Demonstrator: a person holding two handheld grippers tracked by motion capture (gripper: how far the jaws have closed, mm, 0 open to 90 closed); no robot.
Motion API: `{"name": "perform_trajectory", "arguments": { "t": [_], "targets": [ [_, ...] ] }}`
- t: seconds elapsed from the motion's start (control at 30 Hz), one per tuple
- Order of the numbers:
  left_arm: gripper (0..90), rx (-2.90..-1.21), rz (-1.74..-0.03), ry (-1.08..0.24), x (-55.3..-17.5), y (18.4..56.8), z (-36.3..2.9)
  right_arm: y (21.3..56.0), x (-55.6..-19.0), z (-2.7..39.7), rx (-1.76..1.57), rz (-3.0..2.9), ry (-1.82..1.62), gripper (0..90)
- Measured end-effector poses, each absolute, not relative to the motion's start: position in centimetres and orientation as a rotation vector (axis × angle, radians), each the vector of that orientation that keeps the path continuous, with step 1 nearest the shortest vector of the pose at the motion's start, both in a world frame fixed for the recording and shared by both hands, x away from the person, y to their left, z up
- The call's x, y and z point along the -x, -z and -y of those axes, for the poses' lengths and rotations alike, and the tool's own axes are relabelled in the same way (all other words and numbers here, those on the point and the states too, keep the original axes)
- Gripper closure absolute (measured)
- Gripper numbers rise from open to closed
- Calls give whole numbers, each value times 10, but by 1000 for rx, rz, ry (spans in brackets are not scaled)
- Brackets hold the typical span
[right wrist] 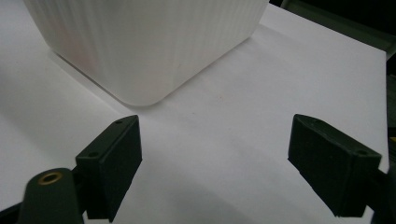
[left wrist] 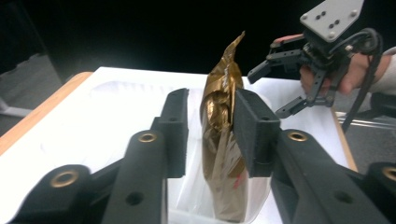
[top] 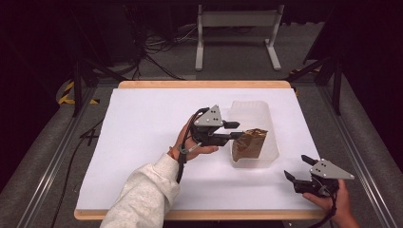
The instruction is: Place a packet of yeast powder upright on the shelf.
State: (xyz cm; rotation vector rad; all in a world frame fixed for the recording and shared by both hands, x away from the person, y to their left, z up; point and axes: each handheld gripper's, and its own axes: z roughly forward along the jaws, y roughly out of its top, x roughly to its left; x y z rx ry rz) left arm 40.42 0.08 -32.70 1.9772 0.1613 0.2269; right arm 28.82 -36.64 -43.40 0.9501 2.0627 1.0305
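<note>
The packet (top: 249,142) stands in the tub (top: 271,152), left of the right gripper (top: 299,169).

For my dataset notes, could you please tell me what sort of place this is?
Probably a lab recording bench: a white-covered wooden table on a metal frame, loose black cables on the grey floor, and a grey metal stand behind.

White table cover (top: 142,142), wooden table edge (top: 204,84), floor cables (top: 157,45), grey stand (top: 237,19)

The left gripper (top: 236,130) hung level with its jaws parted. The right gripper (top: 298,167) rested low, its jaws wide apart.
</note>
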Motion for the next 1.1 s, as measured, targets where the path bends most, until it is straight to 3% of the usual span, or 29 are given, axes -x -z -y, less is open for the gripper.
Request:
{"name": "perform_trajectory", "arguments": {
  "t": [0.2,0.43,0.63,1.1],
  "targets": [
    [489,-2053,-190,-365,-398,328,-4,434,-288,367,-955,-2055,-1030,184],
    [357,-2081,-237,-427,-395,333,-8,434,-288,366,-953,-2064,-1039,187],
    [289,-2128,-274,-495,-394,338,-15,434,-288,366,-954,-2066,-1039,187],
    [200,-2157,-385,-506,-397,352,-41,434,-288,366,-954,-2069,-1045,187]
  ]
}}
